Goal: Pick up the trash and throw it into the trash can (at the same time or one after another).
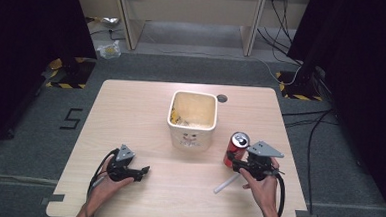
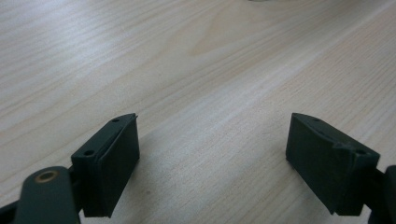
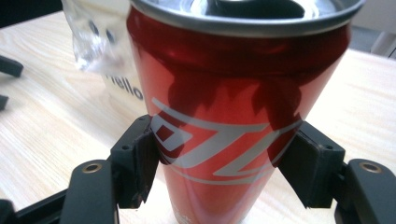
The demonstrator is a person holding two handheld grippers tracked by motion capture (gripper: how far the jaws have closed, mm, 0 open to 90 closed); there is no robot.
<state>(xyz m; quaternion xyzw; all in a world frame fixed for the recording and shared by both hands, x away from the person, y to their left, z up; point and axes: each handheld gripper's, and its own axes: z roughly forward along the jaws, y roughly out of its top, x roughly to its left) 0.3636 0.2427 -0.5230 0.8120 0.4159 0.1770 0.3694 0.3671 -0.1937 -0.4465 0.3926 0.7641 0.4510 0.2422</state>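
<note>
Right gripper [image 1: 239,163] squeezes the red can [image 1: 236,148] standing on the wooden table [image 1: 131,110], near a white bin [image 1: 192,120]. Left gripper [image 1: 145,171] rests open on bare wood. Grey floor [image 1: 29,130] and dark curtains [image 1: 25,24] lie around.

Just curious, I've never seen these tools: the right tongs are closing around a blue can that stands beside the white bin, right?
Not quite: the can is red, not blue, as the right gripper view shows. The rest holds: the right tongs sit around it, and it stands beside the white bin.
</note>
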